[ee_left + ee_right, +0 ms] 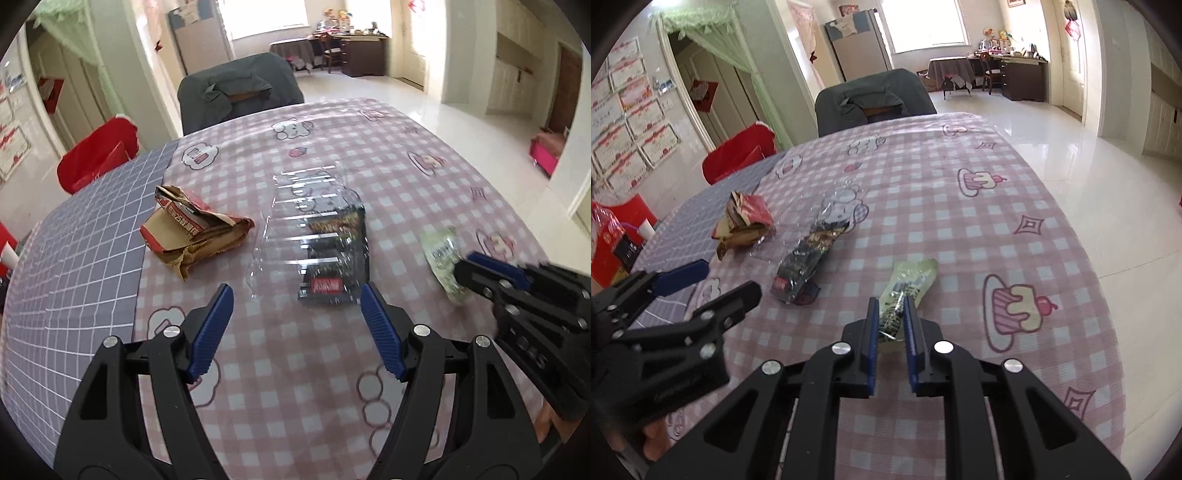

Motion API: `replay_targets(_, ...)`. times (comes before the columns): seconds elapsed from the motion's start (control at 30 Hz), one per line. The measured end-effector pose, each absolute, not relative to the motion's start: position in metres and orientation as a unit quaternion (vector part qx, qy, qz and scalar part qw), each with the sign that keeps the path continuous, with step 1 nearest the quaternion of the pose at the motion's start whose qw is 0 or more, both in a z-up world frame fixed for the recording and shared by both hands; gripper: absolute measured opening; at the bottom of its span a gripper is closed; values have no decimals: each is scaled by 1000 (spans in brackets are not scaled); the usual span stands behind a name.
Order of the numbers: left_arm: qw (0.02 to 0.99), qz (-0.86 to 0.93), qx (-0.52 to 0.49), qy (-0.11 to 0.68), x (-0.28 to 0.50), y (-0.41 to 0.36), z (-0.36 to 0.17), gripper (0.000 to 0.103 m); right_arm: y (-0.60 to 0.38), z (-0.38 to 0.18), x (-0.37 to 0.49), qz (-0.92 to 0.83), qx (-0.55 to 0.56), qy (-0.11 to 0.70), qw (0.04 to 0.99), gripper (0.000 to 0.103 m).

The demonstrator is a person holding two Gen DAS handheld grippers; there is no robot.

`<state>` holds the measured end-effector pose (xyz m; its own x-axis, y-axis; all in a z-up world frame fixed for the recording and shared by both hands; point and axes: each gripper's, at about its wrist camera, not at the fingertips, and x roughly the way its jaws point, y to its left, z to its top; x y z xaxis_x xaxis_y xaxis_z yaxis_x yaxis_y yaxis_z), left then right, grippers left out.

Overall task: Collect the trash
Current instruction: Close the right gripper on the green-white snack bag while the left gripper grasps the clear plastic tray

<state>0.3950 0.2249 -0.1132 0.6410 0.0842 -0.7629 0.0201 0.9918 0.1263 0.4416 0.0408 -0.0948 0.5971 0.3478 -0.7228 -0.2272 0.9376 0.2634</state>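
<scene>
The left gripper (297, 295) points downward with its jaws spread wide and empty. The right gripper (891, 314) points downward too, jaws nearly together, pinching something thin.

The right tool (891, 314) pinches the near end of a pale green wrapper (912, 282), whose far end lies on the pink checked tabletop (960, 229). To its left lies a dark wrapper in clear plastic (807, 258), and beyond that a crumpled brown and red bag (744, 221). The left tool (718, 282) hovers at the left with its jaws spread and nothing between them.
</scene>
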Motion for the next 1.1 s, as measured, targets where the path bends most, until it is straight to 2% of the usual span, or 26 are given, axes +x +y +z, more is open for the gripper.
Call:
replay_targets(0.03,904,19,49,425,400,227,-113,74,39,-94,442,166,80,417,890,13)
replay_targets(0.07,903,21,41,427,403,228,-114,75,38,-94,443,168,83,417,889,6)
replay_targets(0.1,903,22,29,428,407,231,-114,76,37,-94,444,170,85,417,889,6)
replay_targets(0.23,899,21,1,438,419,239,-118,82,37,-96,447,178,93,420,885,6)
replay_targets(0.57,885,19,14,466,432,228,-146,82,39,-105,452,174,101,427,881,9)
replay_targets(0.63,886,20,16,463,433,228,-147,82,38,-105,452,176,105,427,881,13)
replay_targets(0.7,888,22,22,458,433,226,-148,82,38,-105,452,174,106,426,881,28)
replay_targets(0.77,890,21,20,455,433,228,-147,82,37,-105,452,165,103,427,883,36)
replay_targets(0.93,890,21,12,455,433,233,-146,81,35,-109,453,158,107,433,881,42)
replay_targets(1.0,890,22,14,454,432,233,-146,81,38,-109,453,157,100,434,881,53)
replay_targets(1.1,890,23,15,454,429,233,-144,81,46,-109,453,157,77,432,885,58)
